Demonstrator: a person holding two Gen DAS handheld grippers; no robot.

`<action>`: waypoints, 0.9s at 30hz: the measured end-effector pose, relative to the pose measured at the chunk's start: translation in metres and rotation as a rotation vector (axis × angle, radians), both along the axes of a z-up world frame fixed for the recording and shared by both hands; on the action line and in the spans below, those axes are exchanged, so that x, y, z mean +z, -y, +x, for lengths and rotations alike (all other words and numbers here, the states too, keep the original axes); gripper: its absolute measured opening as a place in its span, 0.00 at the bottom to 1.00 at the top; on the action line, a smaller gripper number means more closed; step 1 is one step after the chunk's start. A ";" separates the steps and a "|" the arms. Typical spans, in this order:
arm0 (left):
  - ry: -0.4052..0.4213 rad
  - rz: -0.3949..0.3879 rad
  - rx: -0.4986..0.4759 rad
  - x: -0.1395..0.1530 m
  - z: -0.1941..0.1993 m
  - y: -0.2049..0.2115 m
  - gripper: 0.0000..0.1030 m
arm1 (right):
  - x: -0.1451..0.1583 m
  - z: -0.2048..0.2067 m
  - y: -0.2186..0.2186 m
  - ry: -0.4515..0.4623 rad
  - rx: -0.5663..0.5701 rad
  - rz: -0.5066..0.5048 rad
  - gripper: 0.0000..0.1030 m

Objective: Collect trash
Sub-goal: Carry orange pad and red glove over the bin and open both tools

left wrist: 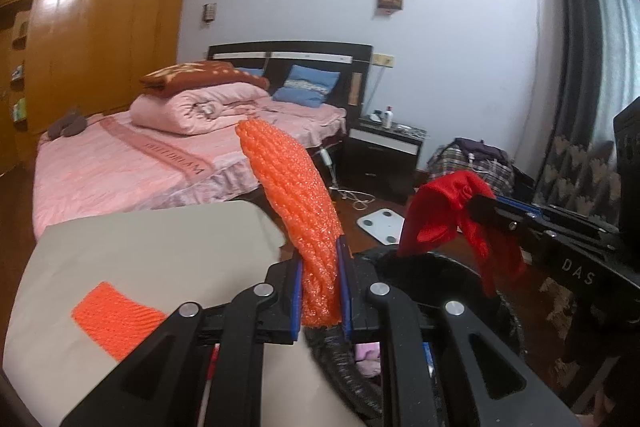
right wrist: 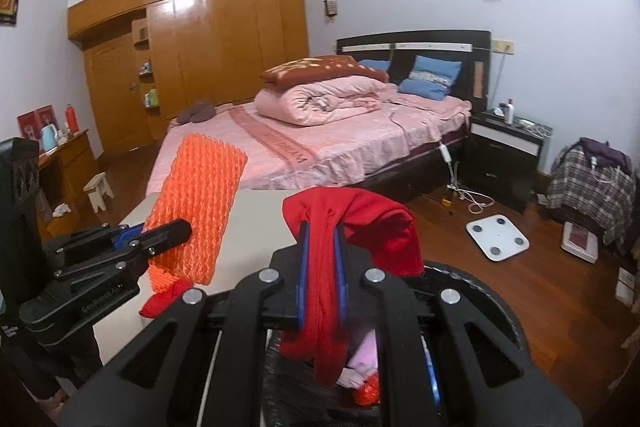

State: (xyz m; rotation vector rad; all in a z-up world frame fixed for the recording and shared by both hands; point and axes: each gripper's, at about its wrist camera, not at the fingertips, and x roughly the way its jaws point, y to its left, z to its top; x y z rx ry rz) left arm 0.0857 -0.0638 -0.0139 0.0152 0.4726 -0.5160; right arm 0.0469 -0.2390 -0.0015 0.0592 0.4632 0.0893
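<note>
While a bright orange foam net sleeve point(left wrist: 294, 203) is clamped in the left gripper point(left wrist: 320, 297), a crumpled red cloth point(right wrist: 332, 267) is pinched by the right gripper point(right wrist: 322, 283). Both are held above the round black bin point(right wrist: 492, 291), beside a beige table point(left wrist: 152, 251).

bin point(right wrist: 480, 291) right of table point(right wrist: 256, 223) | bed point(right wrist: 320, 151) behind table | nightstand point(right wrist: 504, 155) right of bed

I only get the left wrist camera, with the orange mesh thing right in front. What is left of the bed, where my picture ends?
Observer: A small pale wooden stool stands on the floor there.
Operator: Anything beyond it?
Observer: A wooden desk with a light blue kettle on it.
Operator: And inside the black bin?
Observer: Under the red cloth held by the right gripper, an orange-red scrap lies in the bin.
</note>
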 end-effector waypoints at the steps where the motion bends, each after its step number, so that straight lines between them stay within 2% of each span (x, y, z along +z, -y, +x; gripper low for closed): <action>1: 0.001 0.001 -0.009 0.000 -0.001 0.004 0.14 | -0.001 -0.003 0.006 -0.002 -0.012 0.000 0.10; 14: -0.016 0.015 -0.132 -0.008 0.000 0.055 0.14 | -0.019 -0.022 0.052 -0.022 -0.110 0.010 0.10; 27: -0.057 0.047 -0.208 -0.032 0.007 0.095 0.14 | -0.040 -0.022 0.073 -0.068 -0.157 0.011 0.10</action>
